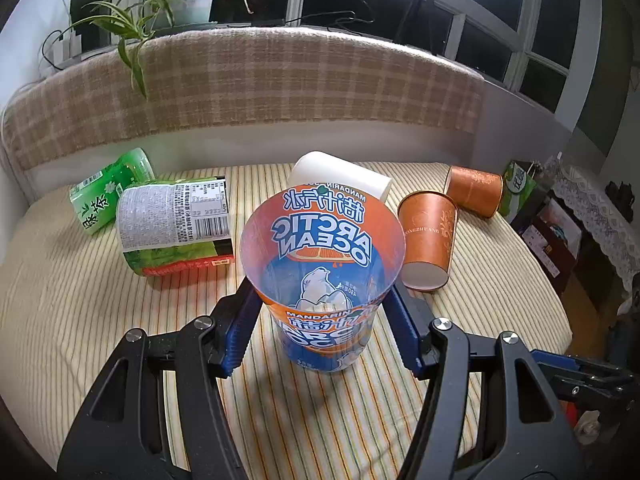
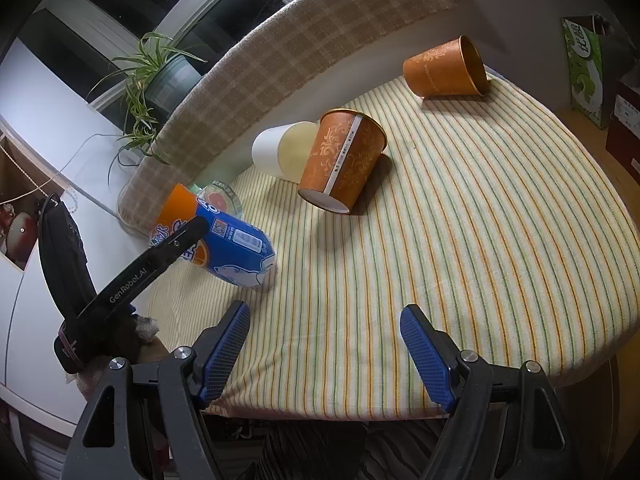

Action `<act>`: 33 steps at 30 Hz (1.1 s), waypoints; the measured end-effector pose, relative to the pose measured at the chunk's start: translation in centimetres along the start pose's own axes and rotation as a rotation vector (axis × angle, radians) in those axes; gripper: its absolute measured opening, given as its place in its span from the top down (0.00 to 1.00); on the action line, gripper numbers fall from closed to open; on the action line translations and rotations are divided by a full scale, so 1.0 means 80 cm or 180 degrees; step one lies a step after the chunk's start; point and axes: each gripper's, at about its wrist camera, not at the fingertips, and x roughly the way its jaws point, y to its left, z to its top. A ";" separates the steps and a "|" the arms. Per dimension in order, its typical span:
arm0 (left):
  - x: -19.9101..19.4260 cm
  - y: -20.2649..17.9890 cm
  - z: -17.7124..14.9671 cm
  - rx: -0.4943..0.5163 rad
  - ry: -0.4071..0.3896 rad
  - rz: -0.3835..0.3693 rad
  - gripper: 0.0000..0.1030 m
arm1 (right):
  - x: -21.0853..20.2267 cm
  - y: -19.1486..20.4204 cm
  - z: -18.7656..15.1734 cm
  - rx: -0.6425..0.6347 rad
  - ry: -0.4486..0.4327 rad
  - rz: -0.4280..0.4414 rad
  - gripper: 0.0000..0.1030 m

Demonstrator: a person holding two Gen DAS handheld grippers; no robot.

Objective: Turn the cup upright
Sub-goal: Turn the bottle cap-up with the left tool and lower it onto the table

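Observation:
A clear plastic "Arctic Ocean" cup (image 1: 322, 276) with an orange and blue label stands mouth up on the striped cloth, its base on the table. My left gripper (image 1: 320, 304) is shut on it, blue pads against both sides below the rim. In the right wrist view the same cup (image 2: 228, 246) shows tilted with the left gripper's black finger across it. My right gripper (image 2: 324, 344) is open and empty above the table's front edge. Two orange paper cups (image 1: 428, 246) (image 1: 474, 190) and a white cup (image 1: 340, 178) lie on their sides.
Two green labelled cups (image 1: 176, 226) (image 1: 108, 190) lie on their sides at the left. A plaid-covered ledge (image 1: 280, 88) runs behind the striped table (image 1: 80, 300), with a potted plant (image 1: 180, 0) above. Boxes (image 1: 520, 188) stand past the right edge.

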 end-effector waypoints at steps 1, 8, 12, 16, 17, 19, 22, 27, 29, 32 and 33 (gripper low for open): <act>0.001 -0.002 -0.001 0.0019 0.0011 -0.0004 0.40 | -0.001 0.000 0.000 0.0002 -0.0002 -0.0002 0.22; 0.002 -0.005 -0.002 0.0027 0.0015 -0.0021 0.40 | -0.003 0.000 0.001 -0.0006 -0.0010 -0.0008 0.22; 0.003 -0.005 -0.003 0.0043 0.0025 -0.0055 0.38 | -0.003 0.000 0.001 -0.0002 -0.0008 -0.0008 0.22; 0.004 -0.003 -0.004 0.0006 0.0049 -0.0111 0.29 | -0.003 0.000 0.001 -0.0003 -0.0004 -0.0006 0.22; 0.004 -0.002 -0.004 -0.0001 0.0050 -0.0120 0.28 | -0.003 0.000 0.001 -0.0004 -0.0005 -0.0006 0.22; 0.004 0.000 -0.006 -0.0016 0.0060 -0.0152 0.25 | -0.003 0.001 0.001 -0.0009 -0.0005 -0.0006 0.22; 0.004 -0.001 -0.009 -0.0009 0.0091 -0.0183 0.22 | -0.004 0.000 0.002 -0.0017 -0.0006 -0.0008 0.22; 0.005 0.003 -0.014 -0.0052 0.0165 -0.0247 0.21 | -0.003 0.003 0.002 -0.0055 -0.0023 -0.0032 0.22; 0.005 0.005 -0.017 -0.0069 0.0182 -0.0247 0.20 | -0.002 0.006 0.002 -0.0086 -0.0034 -0.0047 0.22; 0.004 0.011 -0.024 -0.0104 0.0209 -0.0239 0.20 | -0.001 0.011 0.003 -0.0130 -0.0049 -0.0067 0.22; 0.002 0.014 -0.026 -0.0125 0.0220 -0.0238 0.20 | -0.001 0.012 0.004 -0.0151 -0.0058 -0.0076 0.22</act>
